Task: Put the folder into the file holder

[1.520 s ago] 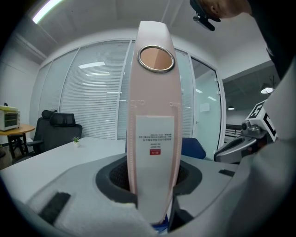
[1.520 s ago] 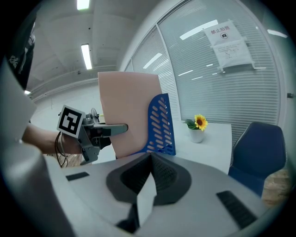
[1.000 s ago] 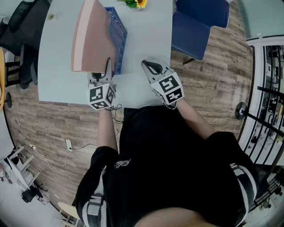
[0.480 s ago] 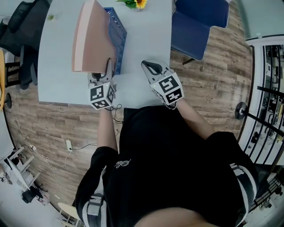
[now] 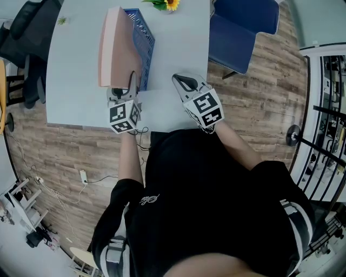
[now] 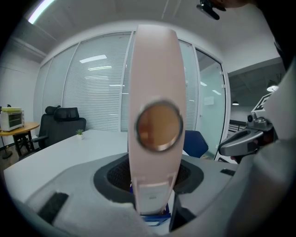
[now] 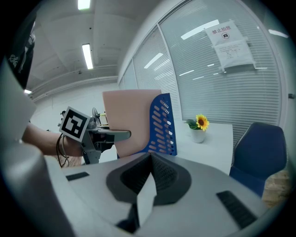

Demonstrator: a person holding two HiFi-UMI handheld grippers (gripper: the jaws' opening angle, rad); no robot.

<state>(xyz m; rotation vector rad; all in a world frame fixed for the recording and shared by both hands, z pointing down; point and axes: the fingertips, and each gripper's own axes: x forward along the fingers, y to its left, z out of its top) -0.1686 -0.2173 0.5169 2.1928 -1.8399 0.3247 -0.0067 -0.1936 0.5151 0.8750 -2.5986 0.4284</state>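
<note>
On the far left, a black chair (image 5: pixel 27 32) is standing on the wooden floor (image 5: pixel 259 97), just beside the white table (image 5: pixel 75 81). On the table, the pink folder (image 5: pixel 116 48) is standing up on its edge inside the blue file holder (image 5: pixel 145 46). The folder is much taller than the holder. Its back edge is facing the person, and a round metal ring (image 6: pixel 158 125) is showing in the middle of that edge. The holder's blue wall with the little slots is sitting right next to the folder's right side. A small bit of blue is also peeking out under the folder's near end.

The left gripper (image 5: pixel 123 86) is sitting at the near end of the folder, low down by the table. Its jaws are opening wide. The folder's back edge is standing between them, and a dark gap is showing beside it on the right, so the jaws are not squeezing it.

At the far edge of the table, a small pot with a yellow sunflower (image 5: pixel 172 4) is standing close to the holder's far end.

Further right, the right gripper (image 5: pixel 184 83) is resting over the table, apart from the folder and the holder. Its jaws are pressed together and nothing is between them.

On the far right, a blue chair (image 5: pixel 238 27) is standing beside the table.
</note>
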